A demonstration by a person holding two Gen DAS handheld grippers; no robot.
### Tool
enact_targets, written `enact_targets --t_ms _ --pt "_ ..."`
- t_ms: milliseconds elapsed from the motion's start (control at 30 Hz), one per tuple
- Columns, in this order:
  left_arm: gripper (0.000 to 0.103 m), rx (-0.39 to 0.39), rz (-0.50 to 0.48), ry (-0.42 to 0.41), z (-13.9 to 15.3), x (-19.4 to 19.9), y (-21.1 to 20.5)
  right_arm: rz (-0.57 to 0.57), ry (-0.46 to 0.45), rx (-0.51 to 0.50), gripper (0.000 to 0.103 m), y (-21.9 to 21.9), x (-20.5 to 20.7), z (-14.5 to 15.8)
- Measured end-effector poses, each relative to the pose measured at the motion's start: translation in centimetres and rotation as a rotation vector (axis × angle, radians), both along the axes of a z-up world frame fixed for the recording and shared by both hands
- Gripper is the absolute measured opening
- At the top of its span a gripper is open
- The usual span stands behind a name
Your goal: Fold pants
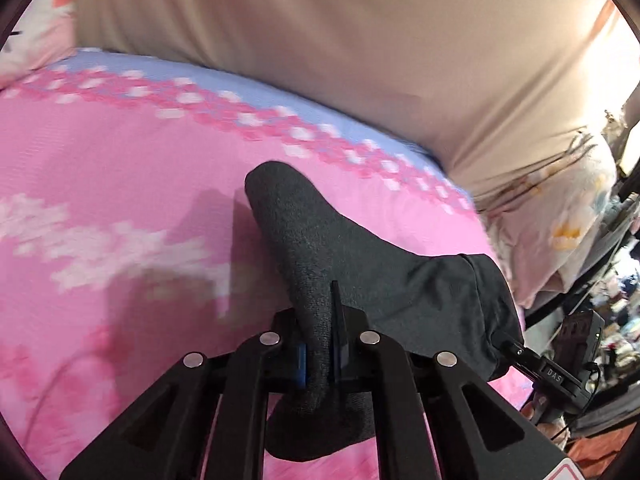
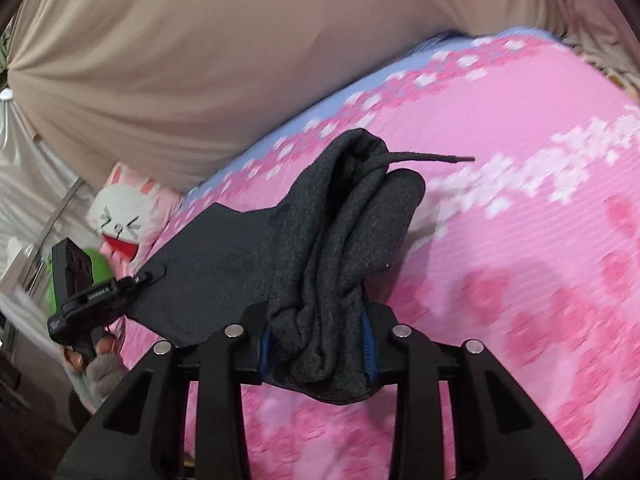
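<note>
Left gripper [image 1: 320,344], bottom centre of the left wrist view, is clamped on a bunched fold of the dark grey pants [image 1: 360,264]. Cloth runs up between the two fingers toward frame centre and hangs below them too, a rounded end poking up at mid-frame. From there the pants stretch to the right, where the right gripper [image 1: 516,350] bites the far edge at lower right.

Right wrist view: right gripper [image 2: 320,344] at bottom centre pinches a thick wad of pants [image 2: 340,240], several layers squeezed between the blue finger pads [image 2: 370,344]. Fabric rises above the fingers to mid-frame; a dark drawstring [image 2: 432,157] sticks out to the right from the top of the bundle. A flatter panel spreads left to the left gripper [image 2: 150,276], closed on its corner at left centre.

Pants held taut between both tongs, lifted over the pink floral bedsheet [image 2: 520,240]. Beige headboard cushion [image 2: 200,60] fills the top. Bunny plush [image 2: 128,216] at left.
</note>
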State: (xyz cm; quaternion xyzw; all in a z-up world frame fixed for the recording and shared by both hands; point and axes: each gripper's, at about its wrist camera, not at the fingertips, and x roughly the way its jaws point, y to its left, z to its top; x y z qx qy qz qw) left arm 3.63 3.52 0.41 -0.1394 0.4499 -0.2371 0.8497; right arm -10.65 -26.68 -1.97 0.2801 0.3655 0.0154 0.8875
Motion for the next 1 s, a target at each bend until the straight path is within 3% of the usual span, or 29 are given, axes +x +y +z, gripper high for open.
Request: enact_targets --t_ms 67,100,167,200,300,367,433,500,633,667,700,1000 --pt "0.010 0.062 0.020 0.058 -1.8 -0.3 1.0 -0.008 0.077 -0.057 0.050 1.1 0.2 -2.4" --pt "0.010 0.097 0.034 0.102 -3.5 -0.6 1.7 -0.019 0.046 -0.040 0.051 0.8 -0.6 -2.5" --pt "0.011 0.096 0.057 0.077 -3.6 -2.1 2.4 -0.039 0.026 -0.021 0.053 -0.1 -1.9 -1.2" --pt "0.011 0.137 0.057 0.009 -2.0 -3.3 1.9 -0.063 0.001 -0.048 0.053 -0.8 -2.9 0.1" --pt "0.029 0.218 -0.027 -0.227 3.1 -6.6 -1.5 -0.104 -0.032 -0.118 0.052 -2.1 -4.7 2.8" --pt "0.063 0.229 -0.141 -0.319 5.0 -8.4 -5.0 -0.090 -0.045 -0.095 0.049 -2.6 -5.4 3.5" --pt "0.070 0.222 -0.260 -0.386 5.3 -10.2 -8.8 -0.053 -0.060 -0.035 0.049 -2.2 -5.7 3.4" --pt "0.071 0.259 -0.374 -0.403 4.1 -11.3 -13.0 0.013 -0.060 0.005 0.045 -0.8 -5.2 2.9" --pt "0.071 0.288 -0.484 -0.378 1.6 -12.3 -17.1 0.079 -0.036 -0.020 0.034 1.6 -3.9 1.7" --pt "0.070 0.283 -0.492 -0.358 1.3 -12.4 -17.5 0.081 -0.028 -0.038 0.023 1.8 -3.4 1.4" --pt "0.070 0.282 -0.492 -0.333 0.6 -12.1 -17.6 0.087 -0.025 -0.048 0.006 1.9 -3.2 1.2" --pt "0.069 0.342 -0.554 -0.265 -2.5 -10.6 -19.9 0.137 -0.126 0.030 0.002 0.9 -1.3 2.9"
